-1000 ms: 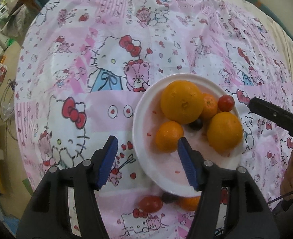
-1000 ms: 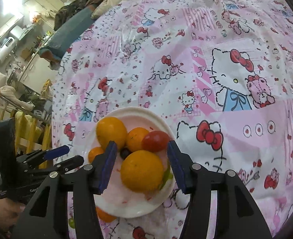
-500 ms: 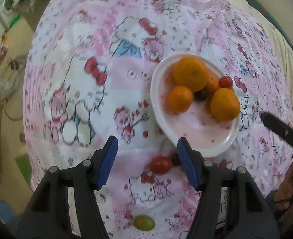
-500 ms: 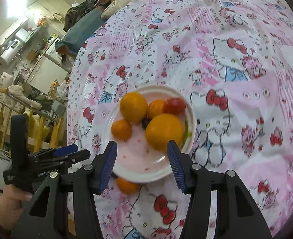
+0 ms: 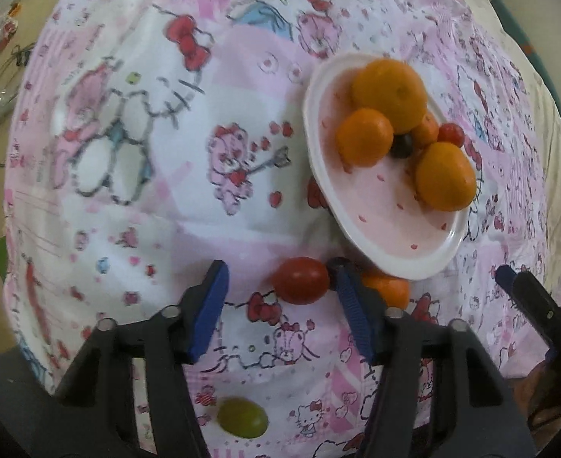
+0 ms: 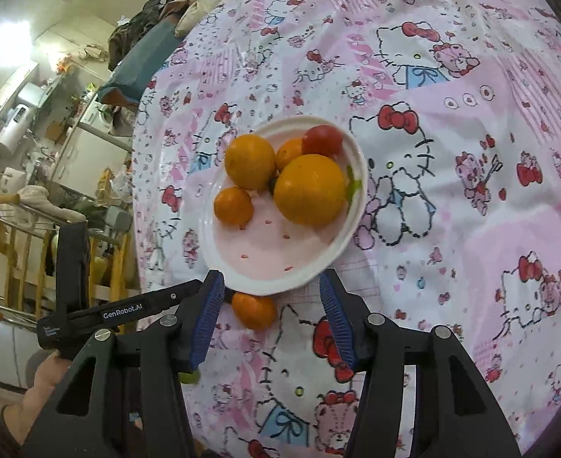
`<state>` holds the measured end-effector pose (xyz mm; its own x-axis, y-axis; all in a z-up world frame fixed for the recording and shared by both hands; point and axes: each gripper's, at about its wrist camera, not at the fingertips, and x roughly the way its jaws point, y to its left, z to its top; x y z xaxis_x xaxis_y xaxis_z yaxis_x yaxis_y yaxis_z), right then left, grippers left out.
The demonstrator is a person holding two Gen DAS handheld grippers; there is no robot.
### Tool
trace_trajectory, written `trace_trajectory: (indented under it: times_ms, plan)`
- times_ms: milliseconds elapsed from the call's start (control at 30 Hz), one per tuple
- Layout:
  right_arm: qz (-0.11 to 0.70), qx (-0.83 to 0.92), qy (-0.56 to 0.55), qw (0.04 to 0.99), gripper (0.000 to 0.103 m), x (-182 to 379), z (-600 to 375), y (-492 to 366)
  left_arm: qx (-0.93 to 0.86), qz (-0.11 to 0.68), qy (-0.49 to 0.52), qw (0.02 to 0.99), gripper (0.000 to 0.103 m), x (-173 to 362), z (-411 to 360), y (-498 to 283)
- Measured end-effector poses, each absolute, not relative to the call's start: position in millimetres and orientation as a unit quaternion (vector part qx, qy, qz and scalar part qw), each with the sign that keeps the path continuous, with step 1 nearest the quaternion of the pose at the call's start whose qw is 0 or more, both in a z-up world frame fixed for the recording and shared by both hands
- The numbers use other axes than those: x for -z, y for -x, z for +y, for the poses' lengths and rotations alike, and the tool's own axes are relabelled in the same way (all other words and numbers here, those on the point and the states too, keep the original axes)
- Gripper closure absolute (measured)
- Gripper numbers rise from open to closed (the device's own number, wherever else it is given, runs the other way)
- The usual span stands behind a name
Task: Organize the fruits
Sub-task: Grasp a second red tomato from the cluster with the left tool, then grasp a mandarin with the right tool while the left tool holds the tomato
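A white plate (image 5: 391,255) (image 6: 280,278) on the Hello Kitty cloth holds several oranges (image 5: 389,93) (image 6: 309,189), a red tomato (image 5: 450,134) (image 6: 322,139) and a dark grape (image 5: 401,145). Off the plate lie a red tomato (image 5: 300,280), a small orange (image 5: 389,290) (image 6: 253,311) and a green grape (image 5: 243,418). My left gripper (image 5: 280,305) is open, its right finger next to the loose tomato. My right gripper (image 6: 270,313) is open, with the small orange between its fingers.
The table edge runs along the left in both views, with chairs, a rack and kitchen clutter (image 6: 32,152) beyond. The right gripper shows at the lower right of the left wrist view (image 5: 528,305); the left gripper shows at the left of the right wrist view (image 6: 127,309).
Both grippers have pulled back from the plate toward the near table edge. The loose tomato, small orange and green grape have come into view. Both stay open.
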<state>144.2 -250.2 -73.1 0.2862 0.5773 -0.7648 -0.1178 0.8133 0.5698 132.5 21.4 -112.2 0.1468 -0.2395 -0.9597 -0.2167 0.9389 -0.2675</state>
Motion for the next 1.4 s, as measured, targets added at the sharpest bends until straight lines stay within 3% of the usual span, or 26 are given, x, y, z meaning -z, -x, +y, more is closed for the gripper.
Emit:
trace_trajectory:
  times_ms: [33, 267, 400, 467, 1400]
  plan:
    - [0.553, -0.222, -0.204, 0.776, 0.047, 73, -251, -144, 0.011, 0.655, 0.175, 0.735, 0.060, 114, 18, -134]
    - [0.558, -0.216, -0.210, 0.773, 0.047, 79, -257, -146, 0.013, 0.659, 0.177, 0.731, 0.060, 120, 8, -140]
    - [0.560, -0.219, -0.211, 0.770, 0.047, 80, -256, -147, 0.014, 0.660, 0.175, 0.730, 0.066, 122, 5, -140]
    - [0.561, -0.221, -0.210, 0.770, 0.047, 80, -254, -147, 0.011, 0.658, 0.162, 0.735, 0.074, 121, 4, -139]
    - [0.630, -0.279, -0.155, 0.708, 0.050, 144, -166, -146, 0.021, 0.603, 0.088, 0.793, 0.074, 66, 15, -127]
